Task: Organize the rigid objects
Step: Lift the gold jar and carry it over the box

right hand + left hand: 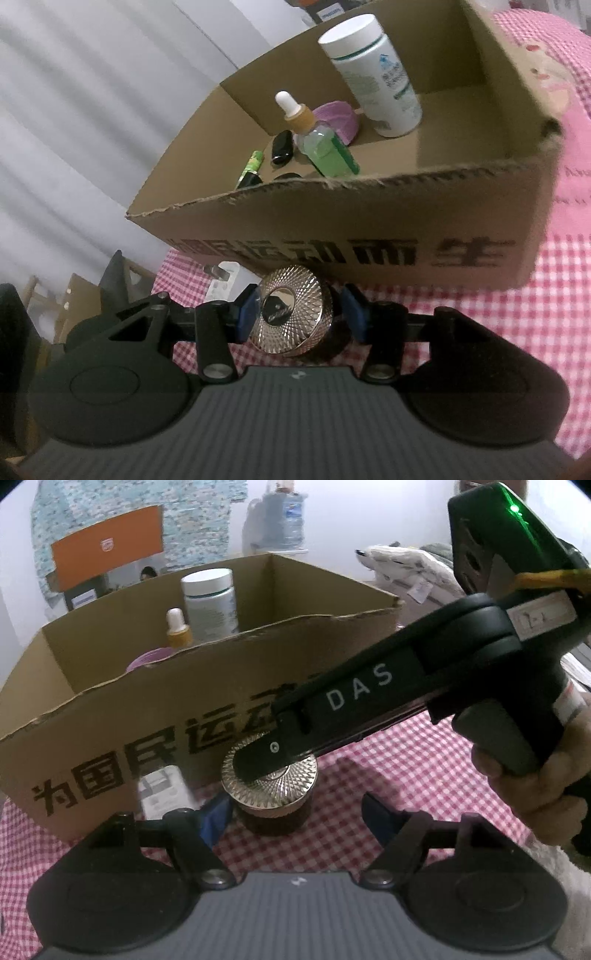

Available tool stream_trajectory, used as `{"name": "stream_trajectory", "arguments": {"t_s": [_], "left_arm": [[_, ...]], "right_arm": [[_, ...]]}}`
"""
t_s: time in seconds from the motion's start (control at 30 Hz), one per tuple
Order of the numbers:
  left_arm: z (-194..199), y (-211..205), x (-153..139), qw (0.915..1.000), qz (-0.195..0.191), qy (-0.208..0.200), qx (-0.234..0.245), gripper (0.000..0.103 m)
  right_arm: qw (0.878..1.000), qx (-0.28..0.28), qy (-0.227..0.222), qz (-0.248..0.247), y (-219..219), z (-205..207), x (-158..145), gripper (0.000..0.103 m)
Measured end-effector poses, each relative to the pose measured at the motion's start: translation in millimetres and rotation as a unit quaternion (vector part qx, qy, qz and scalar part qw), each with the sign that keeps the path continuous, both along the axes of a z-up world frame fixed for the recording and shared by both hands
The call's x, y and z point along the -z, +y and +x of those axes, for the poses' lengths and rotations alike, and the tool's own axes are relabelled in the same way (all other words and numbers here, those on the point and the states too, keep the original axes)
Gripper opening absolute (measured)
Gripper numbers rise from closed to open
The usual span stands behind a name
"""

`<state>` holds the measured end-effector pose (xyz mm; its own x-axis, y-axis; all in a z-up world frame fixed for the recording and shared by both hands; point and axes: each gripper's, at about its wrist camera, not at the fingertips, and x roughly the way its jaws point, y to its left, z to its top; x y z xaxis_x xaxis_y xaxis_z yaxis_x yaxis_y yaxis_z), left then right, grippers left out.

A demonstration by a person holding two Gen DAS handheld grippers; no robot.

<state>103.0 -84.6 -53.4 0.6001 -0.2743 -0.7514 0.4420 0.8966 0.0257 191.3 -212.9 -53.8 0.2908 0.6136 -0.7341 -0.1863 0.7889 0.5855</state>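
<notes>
A brown glass jar with a gold knurled lid (pixel 269 775) (pixel 291 314) stands on the red-checked cloth right in front of a cardboard box (pixel 110 738) (pixel 369 206). My right gripper (pixel 301 314) is shut on the jar, its blue pads against both sides at lid height. In the left wrist view one of its fingers (pixel 266 757) lies across the lid. My left gripper (pixel 295 810) is open around the jar's lower body. Its left pad sits close to the glass and its right pad stands well apart.
Inside the box stand a white bottle (pixel 373 74) and a dropper bottle (pixel 317 140), beside a purple item (pixel 340 118), a black item (pixel 282 147) and a green tube (pixel 253 166). A small white packet (pixel 162 790) lies by the box's front wall. A hand (pixel 535 782) holds the right gripper.
</notes>
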Motion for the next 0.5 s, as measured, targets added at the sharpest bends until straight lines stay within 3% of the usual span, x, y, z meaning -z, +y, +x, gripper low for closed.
{"name": "stream_trajectory", "arguments": {"t_s": [0.3, 0.5], "left_arm": [[-23, -21, 0, 0.9962, -0.013, 0.003, 0.086, 0.077], [-22, -25, 2, 0.9959, 0.001, -0.003, 0.090, 0.076]], "right_arm": [[0.998, 0.055, 0.016, -0.010, -39, -38, -10, 0.050], [0.996, 0.083, 0.016, 0.002, -58, -56, -17, 0.050]]}}
